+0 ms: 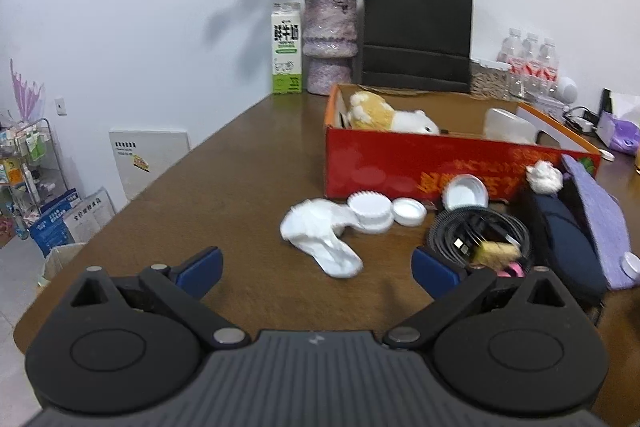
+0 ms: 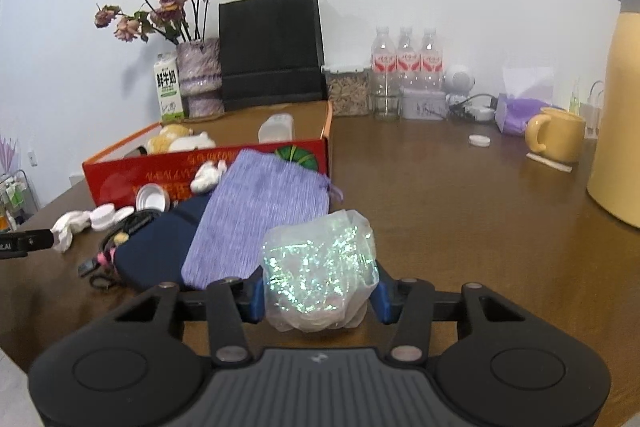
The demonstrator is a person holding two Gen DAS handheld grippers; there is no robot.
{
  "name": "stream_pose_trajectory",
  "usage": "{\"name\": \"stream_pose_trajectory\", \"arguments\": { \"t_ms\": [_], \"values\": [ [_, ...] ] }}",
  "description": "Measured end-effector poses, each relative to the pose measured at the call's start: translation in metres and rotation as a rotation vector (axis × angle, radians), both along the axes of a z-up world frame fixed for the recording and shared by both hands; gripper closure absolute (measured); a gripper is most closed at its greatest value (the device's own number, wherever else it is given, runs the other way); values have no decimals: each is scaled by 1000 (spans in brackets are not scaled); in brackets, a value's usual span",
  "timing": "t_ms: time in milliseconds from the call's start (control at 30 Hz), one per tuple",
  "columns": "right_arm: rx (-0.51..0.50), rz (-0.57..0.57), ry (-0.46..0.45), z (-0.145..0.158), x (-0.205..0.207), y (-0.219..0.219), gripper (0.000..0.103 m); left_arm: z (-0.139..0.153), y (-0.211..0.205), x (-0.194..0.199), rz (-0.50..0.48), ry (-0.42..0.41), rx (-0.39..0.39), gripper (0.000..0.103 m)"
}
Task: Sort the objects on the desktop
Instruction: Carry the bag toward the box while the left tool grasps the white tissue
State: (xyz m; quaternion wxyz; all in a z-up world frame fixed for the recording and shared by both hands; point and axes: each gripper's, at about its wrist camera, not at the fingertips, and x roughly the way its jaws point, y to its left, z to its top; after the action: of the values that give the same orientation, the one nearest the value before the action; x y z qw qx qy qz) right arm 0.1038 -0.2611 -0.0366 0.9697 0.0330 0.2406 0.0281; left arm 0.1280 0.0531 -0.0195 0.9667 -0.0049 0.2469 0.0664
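My right gripper (image 2: 320,293) is shut on a crumpled clear bag of iridescent glitter (image 2: 320,263), its blue pads against both sides. Just behind it lie a purple fabric pouch (image 2: 260,215) and a navy pouch (image 2: 160,247). My left gripper (image 1: 316,271) stands wide open above the table, holding nothing. A white sock (image 1: 320,235) lies just ahead between its fingers. Beyond are white lids (image 1: 370,213), a coil of black cable (image 1: 476,231) and crumpled tissue (image 1: 543,176). The red cardboard box (image 1: 400,163) holds a plush toy (image 1: 384,115).
At the back wall stand a milk carton (image 1: 286,55), a vase of dried roses (image 1: 330,47) and a black paper bag (image 1: 416,31). Water bottles (image 2: 406,63), a yellow mug (image 2: 560,139) and a tall yellow jug (image 2: 618,107) occupy the right side. The table edge (image 1: 120,211) runs along the left.
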Motion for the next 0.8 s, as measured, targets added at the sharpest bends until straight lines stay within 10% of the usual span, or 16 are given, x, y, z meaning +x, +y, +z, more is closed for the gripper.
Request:
{"name": "stream_pose_trajectory", "arguments": {
  "t_ms": [333,800],
  "values": [
    [0,13,-3,5,27,11,55,2,15,56,37,54,-13,12],
    [-6,27,-2,9,44,15,55,-11,28,73,19,126,-63,80]
  ]
}}
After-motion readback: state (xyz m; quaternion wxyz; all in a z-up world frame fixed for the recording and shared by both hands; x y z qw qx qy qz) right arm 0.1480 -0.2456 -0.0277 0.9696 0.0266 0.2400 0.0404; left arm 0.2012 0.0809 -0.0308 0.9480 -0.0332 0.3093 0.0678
